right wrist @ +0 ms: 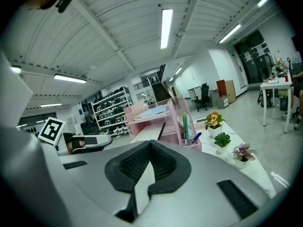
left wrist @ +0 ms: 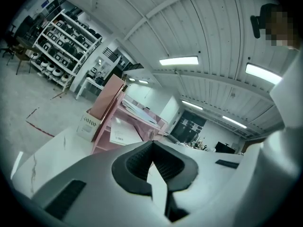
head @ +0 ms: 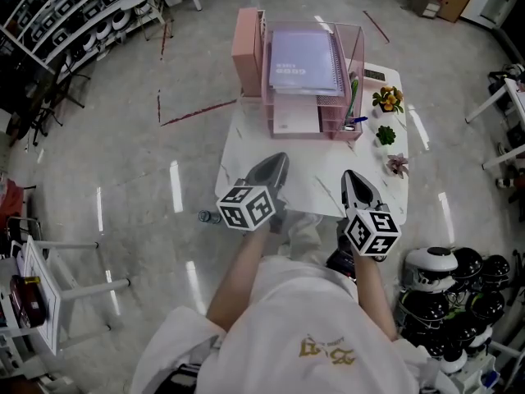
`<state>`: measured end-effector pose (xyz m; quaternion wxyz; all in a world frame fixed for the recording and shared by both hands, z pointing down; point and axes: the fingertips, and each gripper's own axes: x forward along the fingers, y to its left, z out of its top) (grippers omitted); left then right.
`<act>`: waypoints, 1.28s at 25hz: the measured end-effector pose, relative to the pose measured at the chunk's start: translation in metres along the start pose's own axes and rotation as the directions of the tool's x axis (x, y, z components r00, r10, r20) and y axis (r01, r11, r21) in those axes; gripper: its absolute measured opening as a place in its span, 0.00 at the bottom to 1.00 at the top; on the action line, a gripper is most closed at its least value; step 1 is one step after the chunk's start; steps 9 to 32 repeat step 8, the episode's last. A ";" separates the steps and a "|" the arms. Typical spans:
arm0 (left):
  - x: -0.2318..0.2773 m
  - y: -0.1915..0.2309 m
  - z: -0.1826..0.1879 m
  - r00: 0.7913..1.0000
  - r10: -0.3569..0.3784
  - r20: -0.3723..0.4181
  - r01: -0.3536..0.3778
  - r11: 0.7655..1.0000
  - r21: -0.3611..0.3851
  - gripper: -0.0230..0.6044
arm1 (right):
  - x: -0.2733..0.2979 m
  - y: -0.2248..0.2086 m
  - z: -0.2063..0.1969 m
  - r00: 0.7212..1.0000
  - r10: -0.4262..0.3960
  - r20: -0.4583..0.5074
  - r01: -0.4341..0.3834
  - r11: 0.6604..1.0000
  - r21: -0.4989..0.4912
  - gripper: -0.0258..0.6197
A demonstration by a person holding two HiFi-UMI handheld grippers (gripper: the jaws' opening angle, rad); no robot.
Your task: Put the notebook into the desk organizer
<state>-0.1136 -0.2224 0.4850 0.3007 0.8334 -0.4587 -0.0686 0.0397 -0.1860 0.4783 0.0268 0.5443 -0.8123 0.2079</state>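
Observation:
A lavender spiral notebook [head: 305, 60] lies flat on the top tray of the pink desk organizer [head: 251, 49] at the far end of the white table [head: 246, 150]. In the right gripper view the notebook [right wrist: 152, 111] rests on top of the organizer [right wrist: 176, 126]. My left gripper [head: 277, 159] hovers over the table's near edge, shut and empty, well short of the organizer. My right gripper [head: 349, 176] is level with it to the right, also shut with nothing in it. In their own views the jaws of both the left gripper [left wrist: 151, 143] and the right gripper [right wrist: 150, 143] meet at the tips.
Three small potted plants [head: 387, 99] line the table's right edge. Pens [head: 353, 97] stand in the organizer's right compartment. Black and white helmets [head: 459, 277] are stacked at the lower right, shelving [head: 66, 15] stands at the upper left, and a bottle [head: 209, 217] lies on the floor.

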 end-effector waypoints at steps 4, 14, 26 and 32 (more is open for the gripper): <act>0.000 0.002 0.000 1.000 0.007 -0.002 -0.007 1.000 -0.012 0.07 | 0.000 0.002 -0.001 1.000 0.006 -0.003 -0.006 1.000 0.001 0.05; -0.002 0.002 0.000 1.000 0.009 -0.003 -0.009 1.000 -0.022 0.07 | -0.002 0.004 0.000 1.000 0.010 -0.005 -0.010 1.000 0.003 0.05; -0.002 0.002 0.000 1.000 0.009 -0.003 -0.009 1.000 -0.022 0.07 | -0.002 0.004 0.000 1.000 0.010 -0.005 -0.010 1.000 0.003 0.05; -0.002 0.002 0.000 1.000 0.009 -0.003 -0.009 1.000 -0.022 0.07 | -0.002 0.004 0.000 1.000 0.010 -0.005 -0.010 1.000 0.003 0.05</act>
